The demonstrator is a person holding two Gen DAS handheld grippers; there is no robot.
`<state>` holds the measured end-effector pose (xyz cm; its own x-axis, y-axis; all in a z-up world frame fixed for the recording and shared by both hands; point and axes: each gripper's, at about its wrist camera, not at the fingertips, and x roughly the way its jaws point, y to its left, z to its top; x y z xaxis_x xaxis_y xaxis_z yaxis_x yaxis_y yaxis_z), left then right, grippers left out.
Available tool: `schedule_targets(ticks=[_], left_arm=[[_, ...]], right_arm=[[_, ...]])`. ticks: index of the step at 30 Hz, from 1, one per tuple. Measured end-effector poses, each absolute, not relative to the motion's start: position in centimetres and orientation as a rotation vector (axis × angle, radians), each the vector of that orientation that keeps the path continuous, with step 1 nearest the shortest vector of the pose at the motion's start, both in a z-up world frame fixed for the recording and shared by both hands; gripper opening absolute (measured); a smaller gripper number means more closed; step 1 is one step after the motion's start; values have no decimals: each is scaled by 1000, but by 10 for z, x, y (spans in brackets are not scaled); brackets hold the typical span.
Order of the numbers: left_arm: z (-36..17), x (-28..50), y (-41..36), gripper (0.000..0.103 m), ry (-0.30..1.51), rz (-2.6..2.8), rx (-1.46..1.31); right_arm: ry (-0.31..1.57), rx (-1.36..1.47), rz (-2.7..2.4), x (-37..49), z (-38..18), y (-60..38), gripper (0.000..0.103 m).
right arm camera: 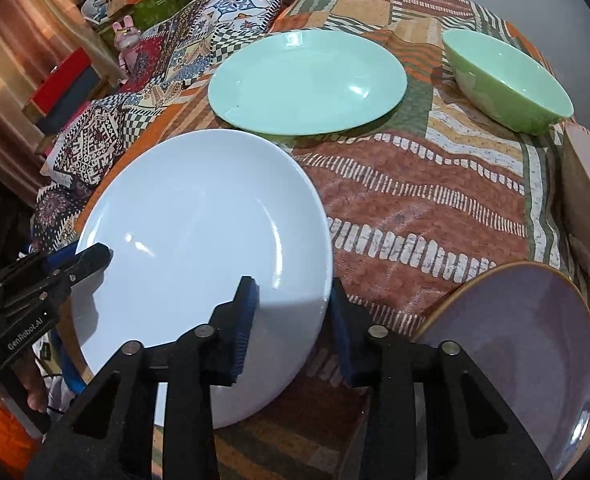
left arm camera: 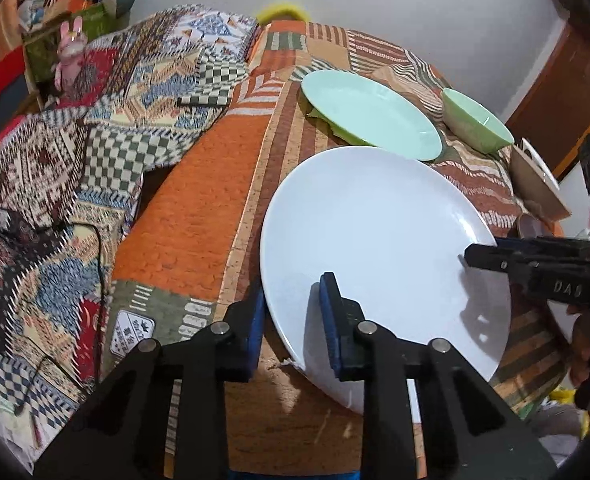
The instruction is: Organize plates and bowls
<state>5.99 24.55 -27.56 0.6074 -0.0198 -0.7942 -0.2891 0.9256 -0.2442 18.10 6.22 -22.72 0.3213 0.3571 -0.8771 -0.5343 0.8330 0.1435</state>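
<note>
White plate (left arm camera: 375,240) between both hand-held grippers

A plain pale grey wall (left arm camera: 415,12) rises behind a surface draped in an orange, brown and green striped patchwork cloth (right arm camera: 423,200). To its left lies a rumpled checked and tribal-patterned quilt (left arm camera: 107,128). A brown wooden door (left arm camera: 567,92) stands at the right. Cluttered shelves with a pink rabbit toy (left arm camera: 70,54) fill the far left corner.

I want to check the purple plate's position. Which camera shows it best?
The right wrist view: the purple plate fills its lower right corner, beside the white plate. The left wrist view shows only a doubtful sliver at its right edge.
</note>
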Motion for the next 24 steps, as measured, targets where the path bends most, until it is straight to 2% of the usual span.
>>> schedule_targets(ticks=[11, 24], left_arm=[[-264, 55, 247, 27, 893, 194, -367], [-220, 47, 235, 27, 818, 213, -348]], right_arm=[[1047, -141, 616, 172, -217, 58, 23], [930, -104, 639, 154, -180, 39, 23]])
